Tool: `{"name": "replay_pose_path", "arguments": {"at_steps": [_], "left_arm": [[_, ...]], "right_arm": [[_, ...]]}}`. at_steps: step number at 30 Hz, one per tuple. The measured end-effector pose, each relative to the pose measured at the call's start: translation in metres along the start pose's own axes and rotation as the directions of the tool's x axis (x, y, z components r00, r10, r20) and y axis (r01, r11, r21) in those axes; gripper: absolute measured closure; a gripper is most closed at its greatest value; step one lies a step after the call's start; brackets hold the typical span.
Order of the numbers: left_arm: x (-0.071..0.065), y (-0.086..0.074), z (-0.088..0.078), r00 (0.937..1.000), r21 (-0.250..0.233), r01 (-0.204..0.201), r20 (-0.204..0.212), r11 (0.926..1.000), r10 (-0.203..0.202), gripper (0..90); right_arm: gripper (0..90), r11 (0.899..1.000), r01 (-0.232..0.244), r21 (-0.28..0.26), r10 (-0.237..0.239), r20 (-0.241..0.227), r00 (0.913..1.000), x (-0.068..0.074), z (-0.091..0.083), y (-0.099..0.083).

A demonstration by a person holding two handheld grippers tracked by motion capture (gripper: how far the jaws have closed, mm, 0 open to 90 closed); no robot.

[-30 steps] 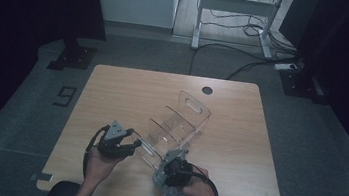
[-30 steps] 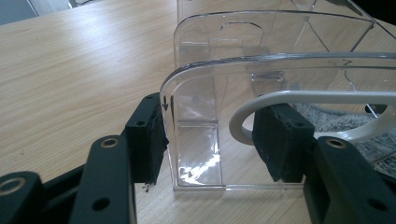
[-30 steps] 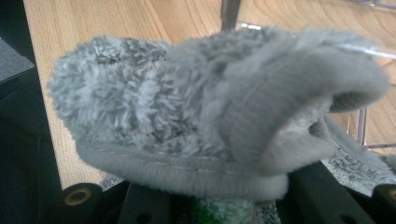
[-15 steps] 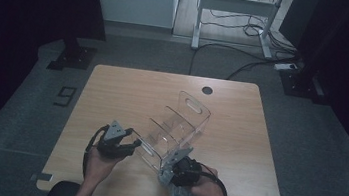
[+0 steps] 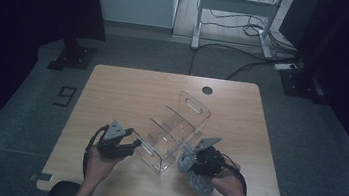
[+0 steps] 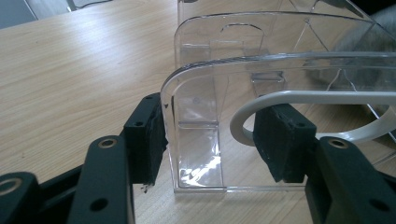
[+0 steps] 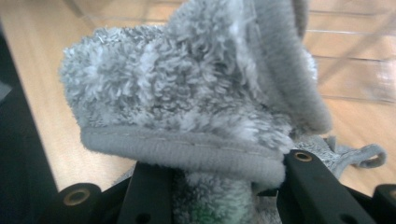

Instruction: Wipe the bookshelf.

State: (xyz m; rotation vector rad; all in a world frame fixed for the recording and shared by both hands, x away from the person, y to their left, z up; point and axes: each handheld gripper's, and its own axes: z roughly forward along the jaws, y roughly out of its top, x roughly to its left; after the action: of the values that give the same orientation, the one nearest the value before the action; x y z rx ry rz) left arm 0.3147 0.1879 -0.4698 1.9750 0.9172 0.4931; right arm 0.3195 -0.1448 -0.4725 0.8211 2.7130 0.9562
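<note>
The clear acrylic organizer stands near the centre of the tabletop, its long axis running from about 1 o'clock to 7 o'clock in the high view. Internal dividers split it into compartments, and the tall end panel at the 1 o'clock end carries a slot handle.

The left hand-held gripper sits at the 7 o'clock end of the organizer. In the left gripper view, its jaws straddle the near end wall: the left pad lies against the outer face of the wall, while the right pad sits inside the compartment beside a white curved rim. Whether the right pad presses on anything cannot be told, so this grip is not confirmed as clenched.

The right hand-held gripper is at about 5 o'clock from the organizer, near the front edge of the tabletop. It is clenched on a grey fluffy towel, which bunches up between the jaws and bulges above them. In the high view, the towel hangs just beside the organizer's right wall.
</note>
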Motion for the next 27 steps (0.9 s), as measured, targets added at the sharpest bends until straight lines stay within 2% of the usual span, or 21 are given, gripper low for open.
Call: {"name": "replay_pose_path", "arguments": {"at_steps": [7, 13, 16, 22, 24, 27], "left_arm": [[0.000, 0.000, 0.000, 1.0000, 0.000, 0.000, 0.002, 1.0000, 0.000, 44.5], [0.000, 0.000, 0.000, 1.0000, 0.002, -0.001, 0.002, 1.0000, 0.001, 44.5], [0.000, 0.000, 0.000, 1.0000, 0.002, -0.001, 0.002, 1.0000, 0.001, 44.4], [0.001, 0.000, 0.000, 1.0000, 0.003, 0.000, 0.005, 1.0000, 0.000, 44.5], [0.001, 0.000, 0.000, 1.0000, 0.003, 0.000, 0.006, 1.0000, 0.000, 44.5], [0.001, 0.000, 0.000, 1.0000, 0.004, -0.001, 0.004, 1.0000, 0.001, 44.4]], "right_arm": [[65.7, 0.997, -0.071, -0.030, 0.073, 0.075, 0.9945, -0.025, -0.023, -0.007], [65.7, 0.993, -0.109, -0.048, 0.115, 0.156, 0.9810, -0.044, -0.043, -0.014], [65.6, 0.990, -0.135, -0.043, 0.141, 0.205, 0.9685, -0.054, -0.050, -0.021], [65.4, 0.979, -0.199, -0.045, 0.204, 0.265, 0.9425, -0.072, -0.061, -0.036], [65.2, 0.974, -0.220, -0.049, 0.225, 0.283, 0.9323, -0.077, -0.062, -0.040], [64.7, 0.969, -0.246, -0.028, 0.242, 0.305, 0.9210, -0.085, -0.058, -0.047]]}}
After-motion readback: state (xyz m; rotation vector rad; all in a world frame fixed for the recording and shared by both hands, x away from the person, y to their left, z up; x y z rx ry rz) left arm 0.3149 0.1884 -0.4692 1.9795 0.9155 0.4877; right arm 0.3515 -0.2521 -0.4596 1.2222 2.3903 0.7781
